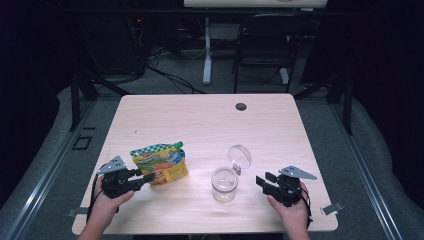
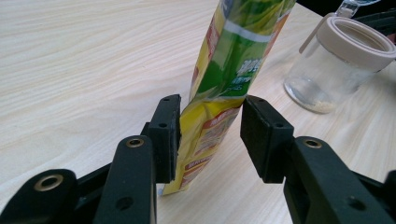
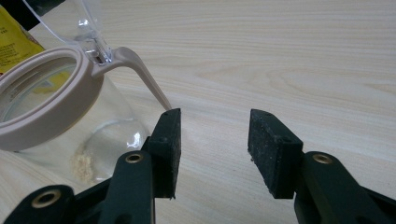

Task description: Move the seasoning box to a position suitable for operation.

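while left tool [image 2: 210, 135] straddles lower corner of pouch [image 2: 224, 93], jaws parted, one pad touching film, other just clear: grasp step in hand, not yet clamped. right tool [image 3: 212, 149] released, empty, low over surface [image 3: 303, 56] just beside jar [image 3: 51, 116]. pouch stands near left front of surface, jar to its right, hinged lid [image 1: 240, 156] flipped open behind, trace of powder in bottom. next, by judgement: clench on pouch, lift, steady jar. pouch print yellow-green, red band; writing too blurred to read.

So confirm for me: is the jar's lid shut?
No: the jar stands open-mouthed, its clear hinged lid flipped up behind the rim.
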Tool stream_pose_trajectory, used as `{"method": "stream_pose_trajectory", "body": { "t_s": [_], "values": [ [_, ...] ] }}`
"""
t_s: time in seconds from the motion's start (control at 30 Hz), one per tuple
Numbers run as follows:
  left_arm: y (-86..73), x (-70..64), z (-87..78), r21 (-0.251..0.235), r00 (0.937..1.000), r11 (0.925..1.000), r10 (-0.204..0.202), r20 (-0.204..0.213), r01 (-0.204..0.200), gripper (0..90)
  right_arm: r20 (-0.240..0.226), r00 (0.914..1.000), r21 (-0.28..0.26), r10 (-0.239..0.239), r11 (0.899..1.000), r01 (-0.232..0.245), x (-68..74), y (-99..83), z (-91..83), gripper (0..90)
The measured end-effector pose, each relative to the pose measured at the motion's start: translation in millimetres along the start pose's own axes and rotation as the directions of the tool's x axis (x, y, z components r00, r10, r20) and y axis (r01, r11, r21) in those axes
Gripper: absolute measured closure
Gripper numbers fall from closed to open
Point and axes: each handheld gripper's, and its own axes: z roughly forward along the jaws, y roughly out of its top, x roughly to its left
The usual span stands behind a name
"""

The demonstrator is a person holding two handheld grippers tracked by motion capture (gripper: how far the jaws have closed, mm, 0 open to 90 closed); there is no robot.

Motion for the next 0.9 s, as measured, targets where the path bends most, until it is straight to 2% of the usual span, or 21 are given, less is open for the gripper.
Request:
{"method": "stream_pose_trajectory", "body": {
  "t_s": [0.07,0.2,0.27,0.4,0.47,0.5,0.7,0.9],
  "values": [
    [0.6,-2.1,-0.2,0.004,0.9998,0.9998,-0.018,0.003,0.018,60.0,0.001,1.0,-0.002,-0.008,1.0,0.008,0.9,0.6,0.8,54.6],
    [1.2,-4.4,0.1,0.011,0.9999,0.9998,-0.014,0.008,0.014,61.8,0.001,0.9998,-0.005,-0.02,1.0,0.02,1.2,1.1,1.1,54.5],
    [1.5,-5.8,0.6,0.011,0.9998,0.9998,-0.016,0.013,0.015,62.7,-0.015,0.9998,0.001,-0.01,1.0,0.01,0.1,1.5,1.3,58.2],
    [1.5,-7.1,1.4,0.009,0.9992,0.9993,-0.038,0.014,0.038,62.6,-0.031,0.9994,-0.01,0.014,1.0,-0.014,0.2,1.3,1.2,58.5],
    [1.4,-6.4,1.7,0.01,0.9987,0.9989,-0.046,0.023,0.045,62.4,-0.032,0.9995,-0.003,0.002,1.0,-0.002,0.2,0.5,1.8,58.0],
    [1.2,-5.8,2.4,0.006,0.9981,0.9985,-0.054,0.029,0.054,62.1,-0.031,0.9993,0.005,-0.021,1.0,0.021,0.8,0.0,3.1,58.0],
    [1.1,-4.0,4.7,0.017,0.9961,0.9976,-0.068,0.056,0.067,59.7,-0.01,0.9958,0.023,-0.091,0.996,0.091,2.0,0.9,4.8,60.4],
    [0.7,-2.1,11.6,0.035,0.9941,0.9959,-0.086,0.066,0.084,57.4,0.008,0.9943,0.014,-0.107,0.994,0.106,3.0,0.7,6.4,57.1]
  ]
}}
